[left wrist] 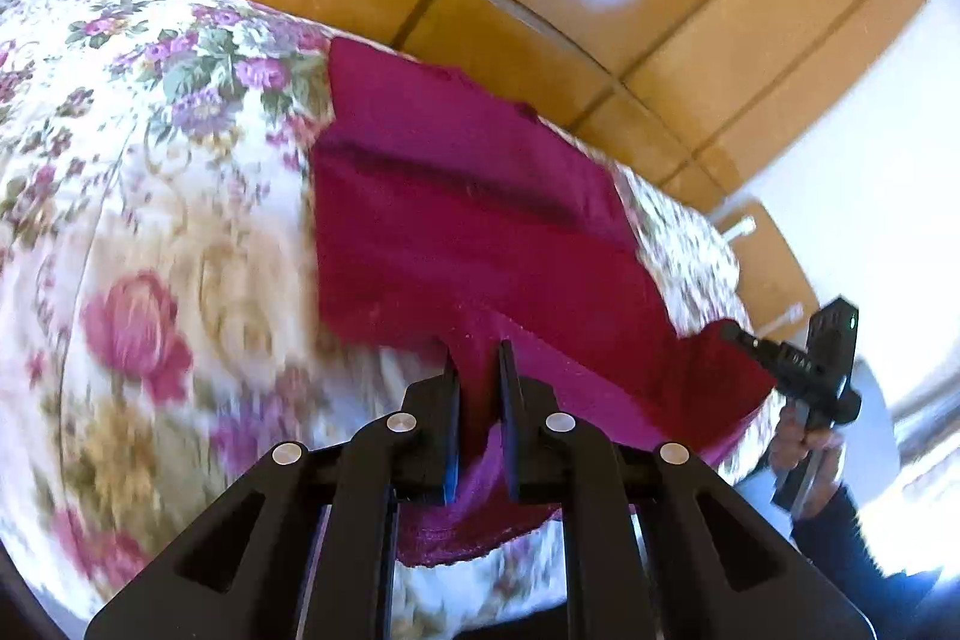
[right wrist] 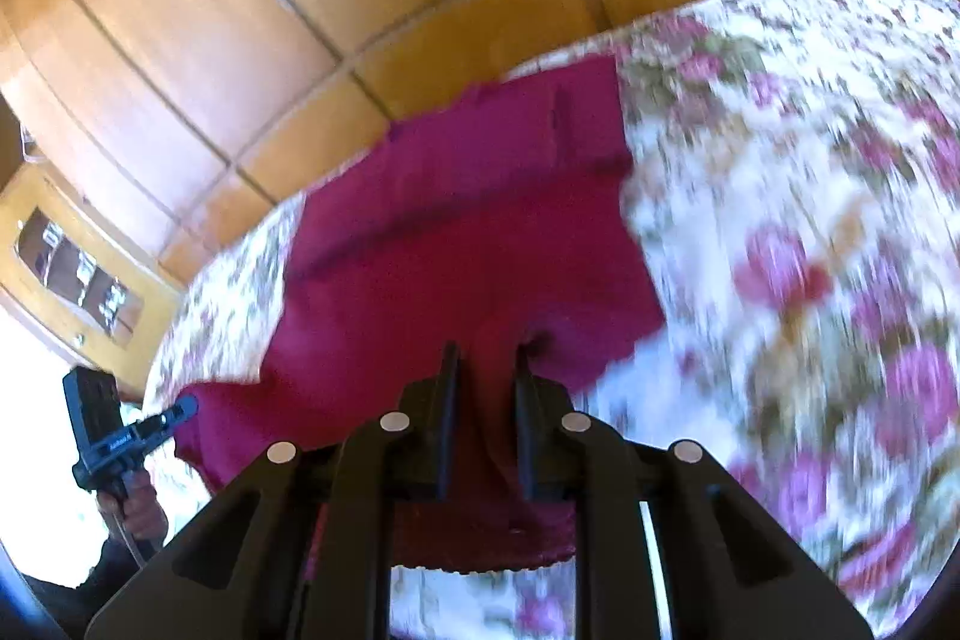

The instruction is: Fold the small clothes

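Garment [left wrist: 468,220] pinched along its near edge, body stretching away over the bed [left wrist: 150,196].
Left hand-held gripper [left wrist: 477,358] and right hand-held gripper [right wrist: 486,361] are each clamped on that edge, side by side and equally near; the fold likely goes forward.

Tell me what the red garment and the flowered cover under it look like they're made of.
Red garment: looks like a soft knit or terry-like fabric, matte, with a nubbly surface and a scalloped hem; blur leaves the exact weave open. Flowered cover: seems a printed woven textile, matte, possibly quilted, judging by its puffy seams.
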`<state>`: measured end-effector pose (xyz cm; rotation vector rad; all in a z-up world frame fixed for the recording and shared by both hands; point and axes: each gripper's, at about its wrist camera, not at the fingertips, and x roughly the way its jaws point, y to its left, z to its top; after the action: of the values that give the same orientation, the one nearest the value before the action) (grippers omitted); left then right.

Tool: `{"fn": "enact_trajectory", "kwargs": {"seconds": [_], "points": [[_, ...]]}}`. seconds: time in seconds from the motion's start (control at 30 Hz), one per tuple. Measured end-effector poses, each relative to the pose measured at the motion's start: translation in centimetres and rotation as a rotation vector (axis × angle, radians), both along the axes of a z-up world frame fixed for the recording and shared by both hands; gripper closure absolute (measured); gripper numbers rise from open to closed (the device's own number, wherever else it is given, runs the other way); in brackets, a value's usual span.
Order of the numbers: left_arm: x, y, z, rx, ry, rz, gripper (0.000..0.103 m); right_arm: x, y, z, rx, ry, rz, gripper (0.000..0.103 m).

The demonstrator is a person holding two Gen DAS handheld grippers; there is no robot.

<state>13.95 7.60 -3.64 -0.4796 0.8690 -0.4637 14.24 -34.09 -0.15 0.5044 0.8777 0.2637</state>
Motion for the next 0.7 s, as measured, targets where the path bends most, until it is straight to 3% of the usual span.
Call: {"fn": "enact_trajectory", "kwargs": {"seconds": [0.2,0.23,0.27,0.3,0.33,0.4,0.5,0.63,0.7], "points": [[7.6,0.5,-0.3,-0.041,0.057,0.078,0.093,7.3,-1.2,-1.6,0.03,0.051,-0.08,0.088],[9.0,0.7,-0.3,-0.053,0.073,0.097,0.087,8.7,-1.5,-2.1,0.034,0.068,-0.089,0.083],[10.7,1.2,-0.6,-0.082,0.102,0.114,0.077,9.2,-1.7,-2.3,0.042,0.076,-0.099,0.074],[11.5,1.7,-0.6,-0.108,0.121,0.133,0.053,9.8,-2.0,-2.5,0.056,0.081,-0.109,0.044],[12.1,2.4,-0.7,-0.139,0.127,0.167,0.041,9.9,-2.4,-2.4,0.076,0.071,-0.128,0.025],[12.4,3.9,-0.6,-0.167,0.101,0.215,0.041,9.5,-3.2,-1.9,0.087,0.031,-0.146,0.016],[11.3,5.3,-1.3,-0.12,0.096,0.224,0.041,7.6,-4.4,-1.6,0.079,0.009,-0.17,0.011],[8.7,5.1,-3.9,-0.015,0.113,0.144,0.041,4.3,-5.1,-3.8,0.006,0.064,-0.174,0.01],[7.1,4.2,-5.3,-0.002,0.115,0.087,0.041,3.3,-4.9,-5.0,-0.027,0.096,-0.169,0.01]]}}
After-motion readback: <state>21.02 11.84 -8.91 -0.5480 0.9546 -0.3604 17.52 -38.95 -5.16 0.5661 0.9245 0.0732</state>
